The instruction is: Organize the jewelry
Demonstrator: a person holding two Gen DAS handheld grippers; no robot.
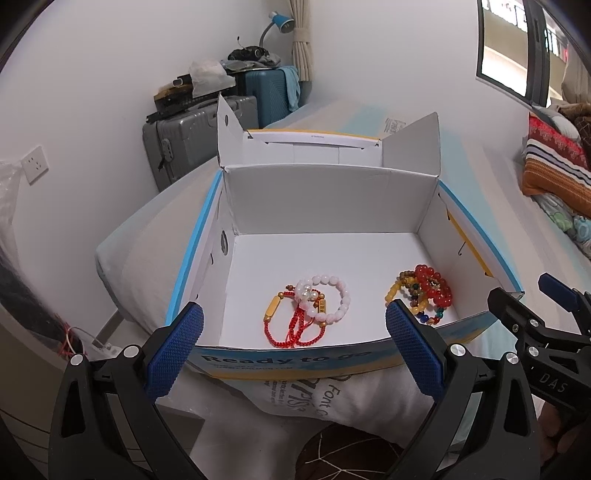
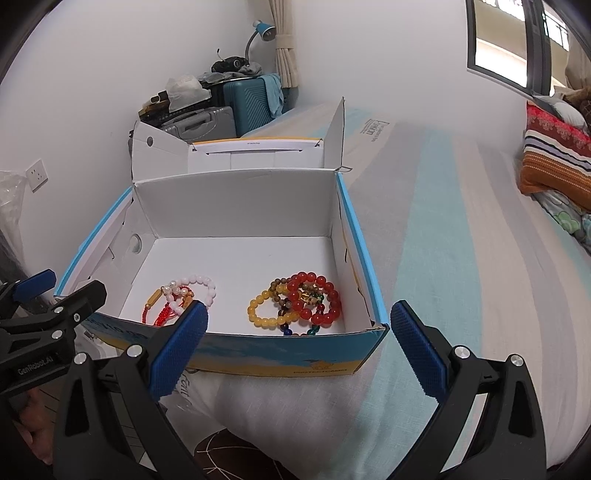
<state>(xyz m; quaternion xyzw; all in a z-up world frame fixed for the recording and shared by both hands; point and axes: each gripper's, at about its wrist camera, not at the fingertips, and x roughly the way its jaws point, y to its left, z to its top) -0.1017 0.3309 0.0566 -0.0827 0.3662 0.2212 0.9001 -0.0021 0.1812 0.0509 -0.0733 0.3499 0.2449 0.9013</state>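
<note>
An open white cardboard box [image 1: 325,199] [image 2: 236,203] with blue and yellow outer sides stands on the bed. Inside lie two heaps of jewelry. The left heap [image 1: 310,306] [image 2: 181,295] has a pink bead bracelet, pearls and red cord bracelets. The right heap [image 1: 424,291] [image 2: 299,302] has red, yellow and dark bead bracelets. My left gripper [image 1: 293,347] is open and empty, just in front of the box's near wall. My right gripper [image 2: 299,354] is open and empty at the box's near right corner. Each gripper shows at the edge of the other's view.
The box rests on a striped bed sheet [image 2: 461,258] with a white printed bag [image 1: 314,398] under its near edge. Folded blankets [image 2: 554,166] lie at the right. Suitcases [image 1: 199,136] and a blue lamp [image 1: 280,22] stand against the far wall.
</note>
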